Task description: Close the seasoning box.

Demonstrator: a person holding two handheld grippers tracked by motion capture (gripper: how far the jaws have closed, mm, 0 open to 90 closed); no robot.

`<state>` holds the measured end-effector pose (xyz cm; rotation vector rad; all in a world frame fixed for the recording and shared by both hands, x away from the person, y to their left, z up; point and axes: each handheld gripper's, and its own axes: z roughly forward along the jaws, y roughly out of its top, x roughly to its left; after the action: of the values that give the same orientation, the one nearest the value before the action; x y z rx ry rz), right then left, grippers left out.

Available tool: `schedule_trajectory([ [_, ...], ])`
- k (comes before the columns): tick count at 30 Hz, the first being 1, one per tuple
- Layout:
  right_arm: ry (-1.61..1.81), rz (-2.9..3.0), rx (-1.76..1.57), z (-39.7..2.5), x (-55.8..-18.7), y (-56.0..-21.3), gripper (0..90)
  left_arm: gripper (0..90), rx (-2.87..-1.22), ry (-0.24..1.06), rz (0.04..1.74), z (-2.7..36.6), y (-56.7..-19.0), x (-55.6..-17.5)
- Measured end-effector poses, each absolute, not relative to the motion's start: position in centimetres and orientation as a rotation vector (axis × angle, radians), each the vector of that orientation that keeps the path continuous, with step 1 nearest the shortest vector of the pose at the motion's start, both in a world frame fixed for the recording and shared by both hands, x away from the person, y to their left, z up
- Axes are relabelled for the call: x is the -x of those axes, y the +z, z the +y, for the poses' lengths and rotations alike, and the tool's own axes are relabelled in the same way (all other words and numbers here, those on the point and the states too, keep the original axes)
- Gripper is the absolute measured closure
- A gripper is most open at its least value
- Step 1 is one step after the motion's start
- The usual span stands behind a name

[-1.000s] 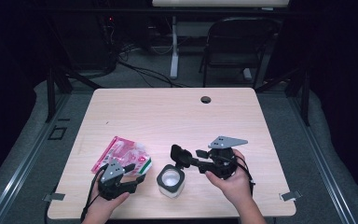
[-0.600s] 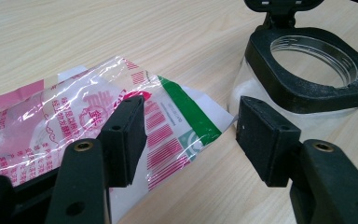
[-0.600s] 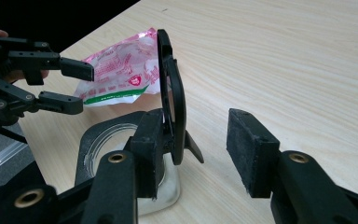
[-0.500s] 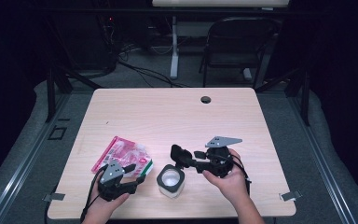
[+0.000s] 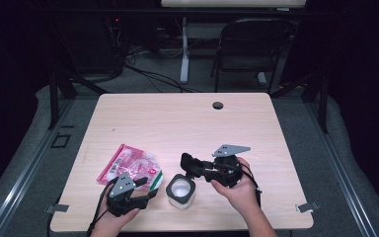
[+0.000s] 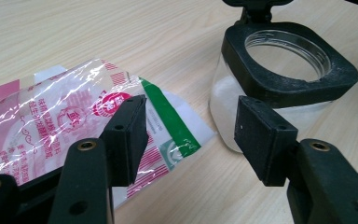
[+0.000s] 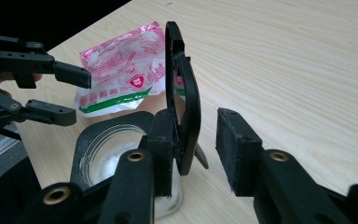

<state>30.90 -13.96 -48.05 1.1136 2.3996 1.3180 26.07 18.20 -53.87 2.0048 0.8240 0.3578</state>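
A glass jar (image 5: 180,191) with a black square collar stands near the table's front edge, with white powder in its bottom (image 7: 107,158). Its hinged black lid (image 7: 182,93) stands upright and open. My right gripper (image 7: 198,149) is open with its jaws on either side of the lid; the lid rests against one jaw and a gap shows at the other. Left of the jar lies a pink and green plastic bag (image 5: 128,165). My left gripper (image 6: 191,135) is open, low over the table between the bag's corner (image 6: 168,135) and the jar (image 6: 279,79), with nothing between its jaws.
The wooden table (image 5: 187,123) has a round cable hole (image 5: 218,105) at the back. A folding chair (image 5: 249,49) and cables sit on the floor beyond the far edge.
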Motion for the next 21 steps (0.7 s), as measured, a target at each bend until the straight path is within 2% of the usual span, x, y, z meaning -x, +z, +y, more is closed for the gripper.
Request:
schedule_trajectory([
  [21,1.271,2.422,-1.039,-13.1,-31.0,-47.8,82.9,49.0,-1.95,0.351,0.863,19.9,-52.7,-25.4],
])
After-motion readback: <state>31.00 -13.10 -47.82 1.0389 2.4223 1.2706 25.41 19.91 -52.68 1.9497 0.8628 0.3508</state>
